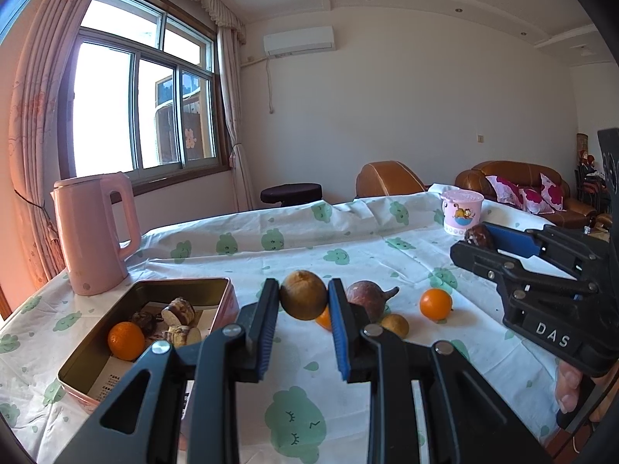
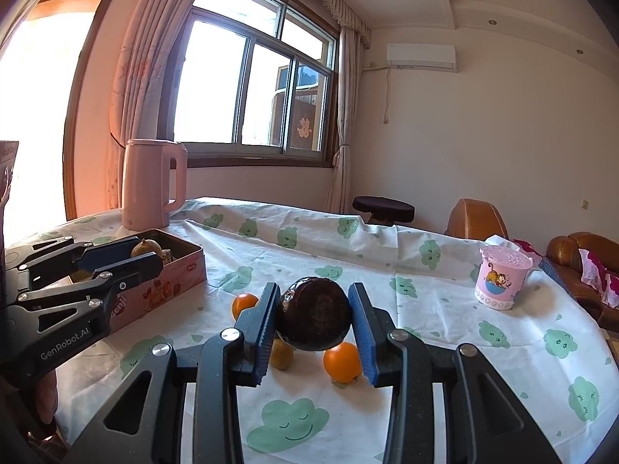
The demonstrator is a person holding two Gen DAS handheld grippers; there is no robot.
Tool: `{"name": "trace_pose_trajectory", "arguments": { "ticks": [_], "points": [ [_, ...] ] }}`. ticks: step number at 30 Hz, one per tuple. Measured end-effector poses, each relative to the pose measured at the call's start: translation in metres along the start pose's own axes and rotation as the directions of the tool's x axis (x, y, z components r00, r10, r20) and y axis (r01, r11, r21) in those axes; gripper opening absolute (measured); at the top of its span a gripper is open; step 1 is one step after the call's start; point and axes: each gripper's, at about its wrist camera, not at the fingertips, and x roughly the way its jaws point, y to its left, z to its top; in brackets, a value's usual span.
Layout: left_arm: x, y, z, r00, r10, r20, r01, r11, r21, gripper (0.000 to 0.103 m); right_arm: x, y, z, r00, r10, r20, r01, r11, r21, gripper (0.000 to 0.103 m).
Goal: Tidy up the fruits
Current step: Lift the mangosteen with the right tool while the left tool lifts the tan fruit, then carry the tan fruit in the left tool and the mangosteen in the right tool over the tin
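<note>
My left gripper (image 1: pixel 303 297) is shut on a round brown fruit (image 1: pixel 303 294) and holds it above the cloth, right of a pink tin box (image 1: pixel 96 342). The box holds an orange (image 1: pixel 125 340) and some brown-and-white pieces (image 1: pixel 178 311). My right gripper (image 2: pixel 314 311) is shut on a dark brown round fruit (image 2: pixel 315 315), held above the table. On the cloth lie an orange (image 1: pixel 435 303), a purple pointed fruit (image 1: pixel 369 297) and a small brown fruit (image 1: pixel 395 324). The right wrist view shows two oranges (image 2: pixel 342 361) (image 2: pixel 243 304) on the cloth and the left gripper (image 2: pixel 145 257) over the box (image 2: pixel 170 282).
A pink kettle (image 1: pixel 93 232) stands at the back left beside the box. A pink lidded cup (image 1: pixel 461 210) stands at the far right of the table. The table has a white cloth with green clouds (image 1: pixel 294 421). Brown sofas and a stool stand behind.
</note>
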Motion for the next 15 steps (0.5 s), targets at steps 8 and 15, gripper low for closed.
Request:
{"name": "trace_pose_trajectory", "arguments": {
  "ticks": [8, 15],
  "points": [
    [-0.0031, 0.0008, 0.0011, 1.0, 0.01, 0.013, -0.01, 1.0, 0.002, 0.027, -0.0038, 0.0011, 0.0005, 1.0, -0.004, 0.016, 0.004, 1.0, -0.005, 0.039],
    [-0.0045, 0.0089, 0.0036, 1.0, 0.028, 0.014, -0.028, 1.0, -0.008, 0.027, 0.0002, 0.0053, 0.0026, 1.0, -0.004, 0.002, 0.004, 1.0, -0.025, 0.039]
  ]
}}
